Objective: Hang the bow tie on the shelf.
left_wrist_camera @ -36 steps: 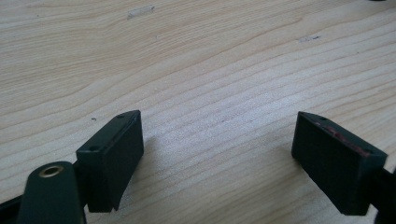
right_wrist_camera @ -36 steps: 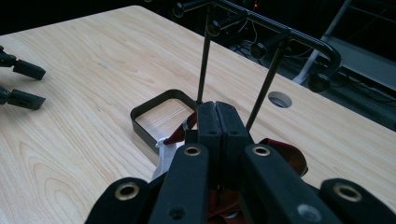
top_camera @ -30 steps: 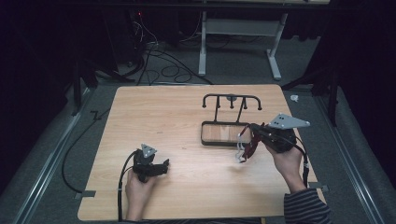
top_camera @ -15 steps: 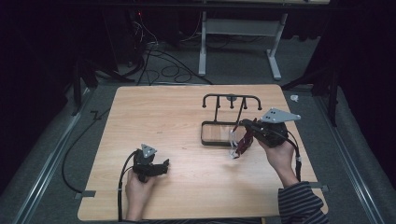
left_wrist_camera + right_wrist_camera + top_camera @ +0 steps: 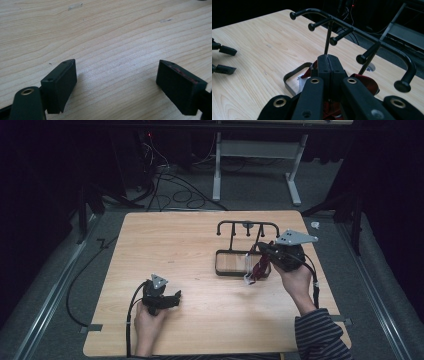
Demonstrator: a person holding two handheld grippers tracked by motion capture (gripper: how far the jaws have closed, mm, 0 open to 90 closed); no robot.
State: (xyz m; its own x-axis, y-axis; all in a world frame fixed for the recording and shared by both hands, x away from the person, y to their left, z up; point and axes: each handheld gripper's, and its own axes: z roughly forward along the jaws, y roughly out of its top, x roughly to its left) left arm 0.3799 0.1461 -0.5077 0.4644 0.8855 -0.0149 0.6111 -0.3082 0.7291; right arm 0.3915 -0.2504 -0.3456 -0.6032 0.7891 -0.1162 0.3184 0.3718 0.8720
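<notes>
A black metal rack (image 5: 248, 224) with several knobbed pegs stands on a rectangular frame base (image 5: 219, 263) right of the table's middle. My right gripper (image 5: 264, 251) is over the base's right end, shut on a dark red strap (image 5: 260, 265) that hangs down with a white tag (image 5: 248, 277) at its low end. In the right gripper view the gripper's (image 5: 328, 58) jaws are pressed together, the red strap (image 5: 365, 82) bulges beneath them, and the pegs (image 5: 333, 40) rise just ahead. My left gripper (image 5: 175, 296) rests near the front left, open (image 5: 117, 82) and empty over bare wood.
The wooden table (image 5: 170, 250) has open room on its left and far side. Dark floor with cables (image 5: 165, 180) and a white desk frame (image 5: 260, 160) lie beyond the far edge. The left gripper's tips (image 5: 224, 58) show at the left of the right gripper view.
My right gripper has carried the red strap a little up and away from the front edge, closer to the rack. The left gripper has stayed put.
</notes>
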